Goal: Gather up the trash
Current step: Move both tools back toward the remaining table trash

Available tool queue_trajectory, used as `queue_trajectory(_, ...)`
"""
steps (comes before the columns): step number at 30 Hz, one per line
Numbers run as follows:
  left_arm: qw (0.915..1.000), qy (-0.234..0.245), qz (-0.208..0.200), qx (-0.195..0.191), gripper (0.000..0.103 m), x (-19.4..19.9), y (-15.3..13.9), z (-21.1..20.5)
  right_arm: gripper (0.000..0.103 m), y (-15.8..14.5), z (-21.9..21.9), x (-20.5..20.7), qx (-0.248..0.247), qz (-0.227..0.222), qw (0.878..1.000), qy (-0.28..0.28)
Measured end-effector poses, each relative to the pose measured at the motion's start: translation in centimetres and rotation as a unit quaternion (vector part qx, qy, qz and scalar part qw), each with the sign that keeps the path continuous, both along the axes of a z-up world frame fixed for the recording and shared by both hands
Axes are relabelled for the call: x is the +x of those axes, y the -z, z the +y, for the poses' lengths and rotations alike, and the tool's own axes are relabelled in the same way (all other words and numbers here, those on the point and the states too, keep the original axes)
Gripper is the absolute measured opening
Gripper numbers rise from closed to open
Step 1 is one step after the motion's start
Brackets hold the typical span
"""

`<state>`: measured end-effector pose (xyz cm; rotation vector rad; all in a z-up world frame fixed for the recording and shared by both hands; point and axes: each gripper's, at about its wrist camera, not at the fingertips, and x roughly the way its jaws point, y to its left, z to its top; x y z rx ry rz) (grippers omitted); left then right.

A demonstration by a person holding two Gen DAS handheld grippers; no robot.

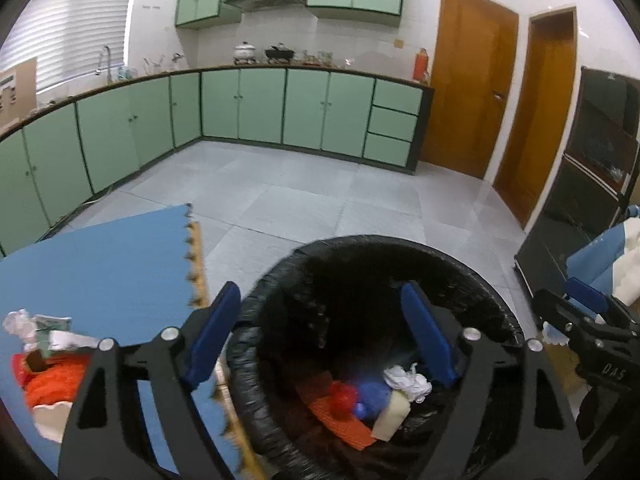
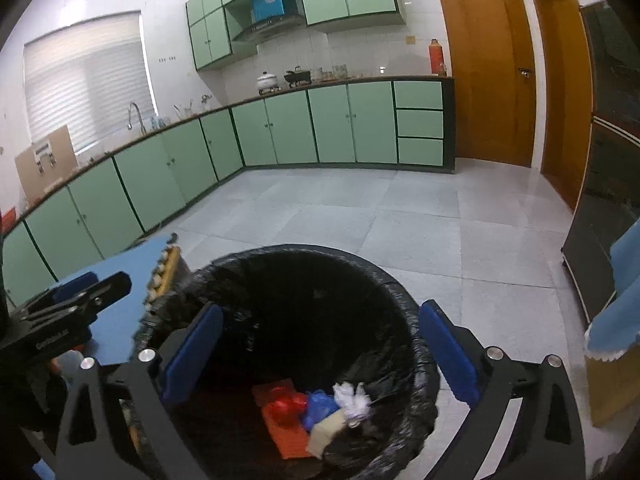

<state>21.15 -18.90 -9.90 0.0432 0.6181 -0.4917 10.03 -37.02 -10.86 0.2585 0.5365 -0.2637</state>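
A black bin lined with a black bag (image 1: 288, 280) (image 2: 400, 296) stands on the floor. At its bottom lie an orange piece (image 1: 344, 424) (image 2: 284, 436), a red wrapper (image 1: 342, 398) (image 2: 286, 406), a blue bag (image 1: 372, 396) (image 2: 320, 404), crumpled white tissue (image 1: 408, 382) (image 2: 352, 398) and a cream block (image 1: 394, 414) (image 2: 326, 430). My left gripper (image 1: 320, 340) is open and empty over the bin's left rim. My right gripper (image 2: 320, 354) is open and empty above the bin mouth. More trash lies on the blue mat: white tissue (image 1: 18, 322) and an orange-red wrapper (image 1: 52, 384).
The blue foam mat (image 1: 104, 264) (image 2: 120, 276) lies left of the bin. Green cabinets (image 1: 264, 106) run along the left and far walls. Wooden doors (image 1: 468, 80) are at the far right. A black cabinet (image 1: 592, 168) and blue-and-white items (image 1: 624, 264) stand to the right.
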Motion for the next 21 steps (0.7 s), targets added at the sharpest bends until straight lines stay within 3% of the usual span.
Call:
queue_trajectory(11,0.9970,-0.070,-0.028,0.013,0.086,-4.4,-3.2,9.1,0.097,-2.6,4.8,-1.8,0.004,-0.034,0.999,-0.028)
queue_trajectory(21,0.9881,-0.146,-0.030,0.039,0.086,-8.1,-2.5,16.9,0.097,-1.8,11.4,-2.1,0.003,-0.036,0.997,-0.072)
